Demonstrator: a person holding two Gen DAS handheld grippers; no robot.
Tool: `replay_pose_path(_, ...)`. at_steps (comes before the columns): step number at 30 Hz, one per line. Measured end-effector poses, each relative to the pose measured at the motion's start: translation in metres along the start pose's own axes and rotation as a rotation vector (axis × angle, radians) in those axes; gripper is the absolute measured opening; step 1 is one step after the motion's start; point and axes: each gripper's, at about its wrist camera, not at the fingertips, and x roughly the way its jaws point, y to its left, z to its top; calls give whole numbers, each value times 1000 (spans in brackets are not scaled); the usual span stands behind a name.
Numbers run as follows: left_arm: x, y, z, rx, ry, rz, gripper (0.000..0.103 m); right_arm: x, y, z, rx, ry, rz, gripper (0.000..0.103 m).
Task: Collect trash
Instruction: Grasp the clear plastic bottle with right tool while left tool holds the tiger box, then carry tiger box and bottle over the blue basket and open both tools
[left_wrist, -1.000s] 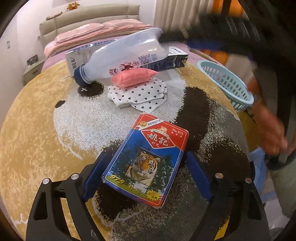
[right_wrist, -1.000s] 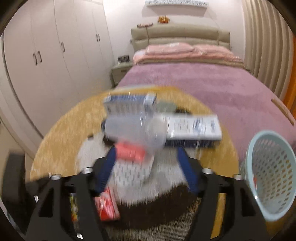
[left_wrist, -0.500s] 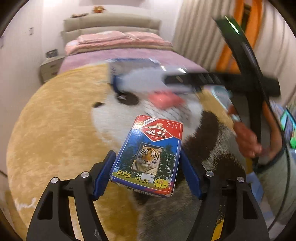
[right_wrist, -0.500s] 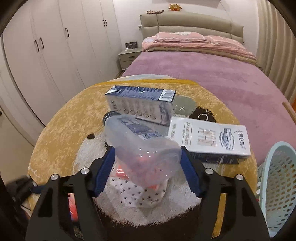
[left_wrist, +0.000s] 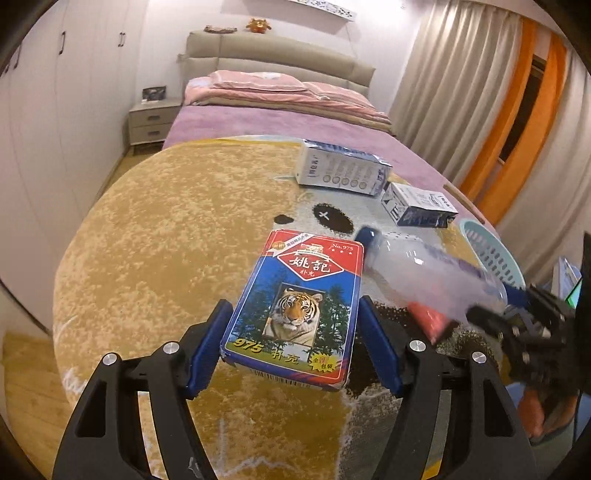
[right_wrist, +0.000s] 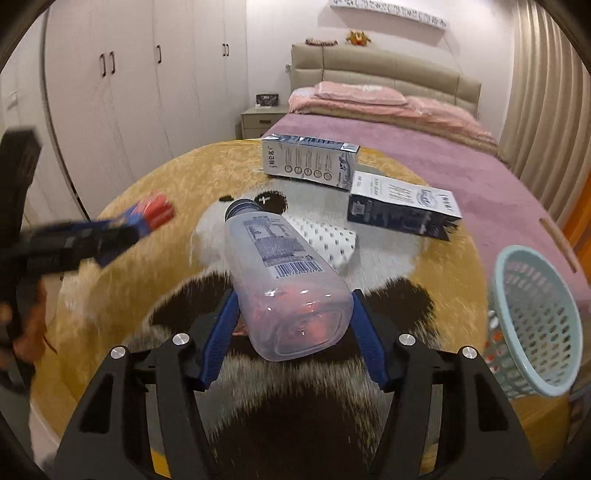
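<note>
My left gripper (left_wrist: 295, 343) is shut on a tiger-print playing-card box (left_wrist: 299, 306) and holds it above the panda rug (left_wrist: 147, 240). My right gripper (right_wrist: 291, 332) is shut on the base of a clear plastic bottle (right_wrist: 284, 273) with a blue cap, lifted off the rug. The bottle also shows blurred in the left wrist view (left_wrist: 424, 273). Two blue-and-white cartons (right_wrist: 310, 160) (right_wrist: 402, 210) lie at the rug's far side. A heart-print wrapper (right_wrist: 325, 236) and a pink packet (left_wrist: 426, 319) lie under the bottle. The light-blue basket (right_wrist: 535, 325) stands at the right.
A bed with a purple cover (right_wrist: 424, 147) lies behind the rug. A nightstand (left_wrist: 151, 123) and white wardrobes (right_wrist: 129, 103) are at the left. Curtains (left_wrist: 461, 92) hang at the right. The left gripper appears blurred in the right wrist view (right_wrist: 74, 243).
Both grippers have lifted their loads off the rug. The bottle has come away from the cartons toward the near side. The card box has risen and swung left.
</note>
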Motion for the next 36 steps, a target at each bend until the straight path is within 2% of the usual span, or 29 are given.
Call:
replay_pose_path(3, -1, -5, 0, 6, 0, -18, 67, 4, 1, -1, -3, 61, 59, 59)
replay_pose_path(6, -1, -12, -2, 24, 1, -28, 67, 10, 7, 4, -11, 93, 90, 79)
replay_pose_path(7, -1, -13, -2, 26, 1, -29, 67, 12, 10, 7, -26, 90, 84, 80)
replay_pose_path(11, -3, -14, 1, 19, -8, -31, 67, 24, 18, 24, -46, 98, 71, 80)
replay_pose_path(15, -7, -11, 5, 9, -19, -27, 67, 44, 26, 33, -71, 156, 51, 78)
replay_pose_path(18, -10, -12, 10, 13, -29, -29, 67, 51, 28, 35, -83, 176, 57, 60)
replay_pose_path(22, -12, -20, 19, 35, -42, -30, 67, 39, 28, 41, -84, 111, 52, 52)
replay_pose_path(24, -13, -28, 25, 52, -53, -31, 67, 32, 22, 44, -67, 86, 40, 52)
replay_pose_path(31, -13, -68, 55, 117, -98, -75, 67, -12, -34, 49, 74, -43, 55, 52)
replay_pose_path(36, -5, -106, 70, 174, -110, -100, 67, -52, -77, 52, 152, -145, -2, 52)
